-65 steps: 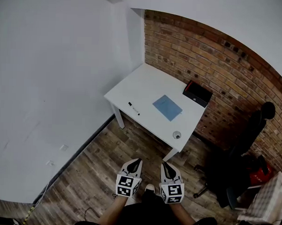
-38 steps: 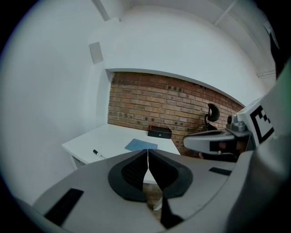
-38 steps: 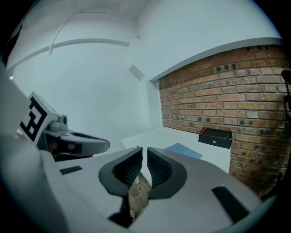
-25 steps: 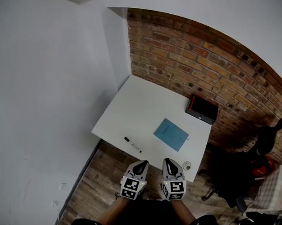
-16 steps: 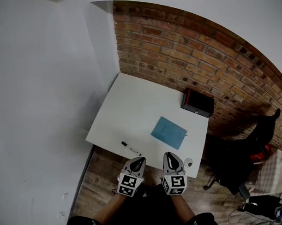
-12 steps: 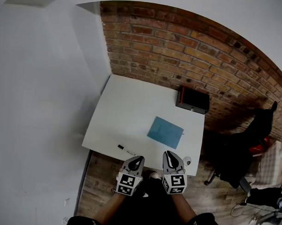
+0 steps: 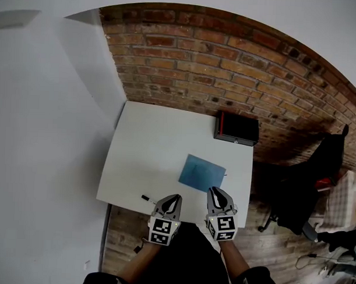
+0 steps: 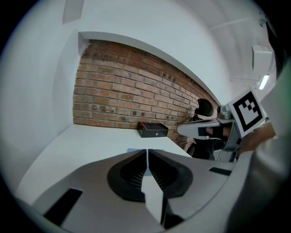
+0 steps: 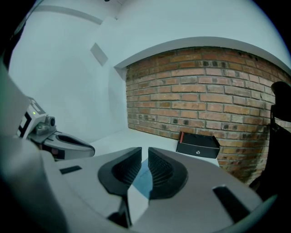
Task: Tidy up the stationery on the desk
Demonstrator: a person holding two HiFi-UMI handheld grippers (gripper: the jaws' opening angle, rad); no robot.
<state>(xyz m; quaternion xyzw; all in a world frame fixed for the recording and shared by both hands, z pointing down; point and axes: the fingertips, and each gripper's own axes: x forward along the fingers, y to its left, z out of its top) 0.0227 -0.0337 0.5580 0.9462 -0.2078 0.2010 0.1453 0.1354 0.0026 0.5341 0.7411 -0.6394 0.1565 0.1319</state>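
The jaws of the left gripper [image 7: 173,198] and right gripper [image 7: 216,192] are sitting pressed together on nothing, hovering over the white bench's [image 7: 155,132] near edge. The marker pen [image 7: 147,198], blue notebook [image 7: 201,171] and black box [image 7: 237,129] are lying well apart, so gathering is judged outstanding.

One desk [image 7: 154,143], one blue notebook [image 7: 201,172], one marker [image 7: 147,198], one black box [image 7: 237,128]
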